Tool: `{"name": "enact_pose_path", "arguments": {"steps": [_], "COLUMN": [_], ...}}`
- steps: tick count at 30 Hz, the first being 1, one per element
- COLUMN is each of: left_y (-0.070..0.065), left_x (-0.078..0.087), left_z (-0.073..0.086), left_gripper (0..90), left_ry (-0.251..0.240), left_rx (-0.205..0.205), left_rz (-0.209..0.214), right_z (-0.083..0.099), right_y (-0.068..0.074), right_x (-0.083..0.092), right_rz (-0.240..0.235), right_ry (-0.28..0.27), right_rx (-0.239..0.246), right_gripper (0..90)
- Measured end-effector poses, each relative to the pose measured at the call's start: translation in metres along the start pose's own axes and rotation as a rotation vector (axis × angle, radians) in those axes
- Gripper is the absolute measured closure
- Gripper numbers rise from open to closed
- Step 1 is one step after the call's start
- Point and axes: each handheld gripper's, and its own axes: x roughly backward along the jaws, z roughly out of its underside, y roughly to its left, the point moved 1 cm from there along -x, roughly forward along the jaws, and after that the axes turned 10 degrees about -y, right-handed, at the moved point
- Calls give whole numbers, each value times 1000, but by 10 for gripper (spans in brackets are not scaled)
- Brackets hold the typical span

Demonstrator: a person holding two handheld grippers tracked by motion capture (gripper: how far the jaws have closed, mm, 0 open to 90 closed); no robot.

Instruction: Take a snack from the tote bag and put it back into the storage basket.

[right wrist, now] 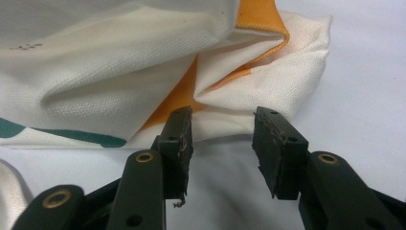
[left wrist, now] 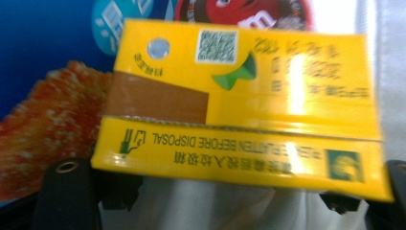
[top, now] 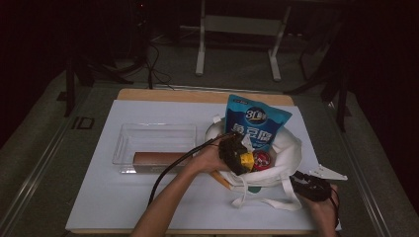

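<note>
A yellow carton is spanned by the left gripper over the open white cloth bag, at the near right of the table; whether the pads press on it cannot be told. A blue pouch and a red packet are seen in the bag. The right gripper is held part open, empty, just beside the bag's near edge. A clear tray lies to the left.

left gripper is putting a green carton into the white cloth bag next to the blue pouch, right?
Not green: the carton between the left gripper jaws is yellow, as the left gripper view shows. The rest holds: it is at the white cloth bag, beside the blue pouch.
</note>
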Motion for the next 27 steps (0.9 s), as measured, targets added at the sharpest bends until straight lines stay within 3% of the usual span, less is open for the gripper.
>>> {"name": "enact_pose_path", "arguments": {"steps": [27], "left_y": [-2], "left_x": [7], "left_z": [-2], "left_gripper": [287], "left_ry": [4], "left_rx": [-1], "left_rz": [-9], "right_z": [0], "right_y": [0], "right_x": [1], "right_rz": [-3], "right_ry": [-5], "right_rx": [-1], "right_gripper": [579]}}
